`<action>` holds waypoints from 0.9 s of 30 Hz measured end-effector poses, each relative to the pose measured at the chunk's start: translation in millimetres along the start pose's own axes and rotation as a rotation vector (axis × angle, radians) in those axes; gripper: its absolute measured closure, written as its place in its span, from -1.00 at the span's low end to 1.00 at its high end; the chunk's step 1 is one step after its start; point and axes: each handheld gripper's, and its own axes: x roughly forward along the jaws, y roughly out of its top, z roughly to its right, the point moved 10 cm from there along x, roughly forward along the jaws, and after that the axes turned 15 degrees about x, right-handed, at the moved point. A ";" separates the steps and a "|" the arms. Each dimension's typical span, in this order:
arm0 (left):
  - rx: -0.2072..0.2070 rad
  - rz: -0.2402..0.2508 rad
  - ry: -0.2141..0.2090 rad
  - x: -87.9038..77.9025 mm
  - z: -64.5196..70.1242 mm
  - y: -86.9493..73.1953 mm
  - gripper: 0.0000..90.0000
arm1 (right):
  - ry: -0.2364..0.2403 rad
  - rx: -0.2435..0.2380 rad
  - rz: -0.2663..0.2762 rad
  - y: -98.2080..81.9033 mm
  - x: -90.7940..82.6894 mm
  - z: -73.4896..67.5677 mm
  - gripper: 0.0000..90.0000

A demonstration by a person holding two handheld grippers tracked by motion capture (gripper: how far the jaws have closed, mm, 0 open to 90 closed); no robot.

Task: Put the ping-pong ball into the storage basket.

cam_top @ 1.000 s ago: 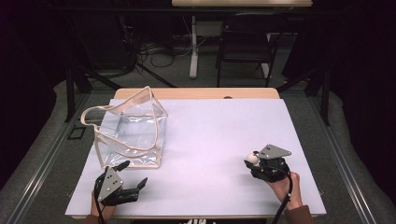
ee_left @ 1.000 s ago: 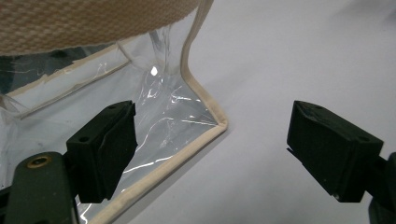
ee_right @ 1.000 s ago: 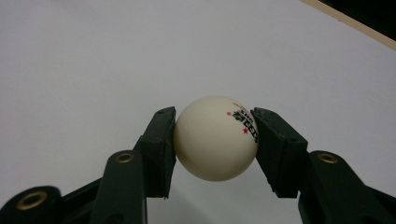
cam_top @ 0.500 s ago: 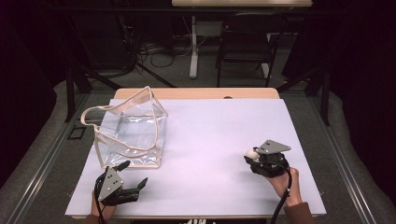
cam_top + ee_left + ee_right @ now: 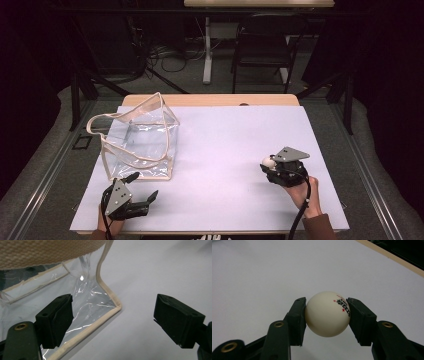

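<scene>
White and printed with small black lettering and red stars, the ball (image 5: 327, 314) sits pinched between the right tongs (image 5: 327, 315); that print is legible in the right gripper view, while the high view gives just a pale dot above the table (image 5: 225, 150). Left tongs (image 5: 113, 322) stand spread, empty, beside the clear bag's (image 5: 87, 302) beige-trimmed corner.

Looks like a lab or studio set up for recording. Wooden worktop (image 5: 210, 100) covered by a plain white sheet (image 5: 225, 150), ringed by black curtains (image 5: 30, 75) and dark metal stand legs (image 5: 80, 90). Loose cables (image 5: 165, 55) across grey carpet (image 5: 200, 82), black folding chair (image 5: 262, 50) and a white-legged desk (image 5: 207, 50) behind.
</scene>
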 end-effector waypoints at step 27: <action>0.000 0.005 -0.005 1.5 0.5 1.3 -0.64 | 0.005 -0.020 0.010 22.0 7.1 -3.2 0.13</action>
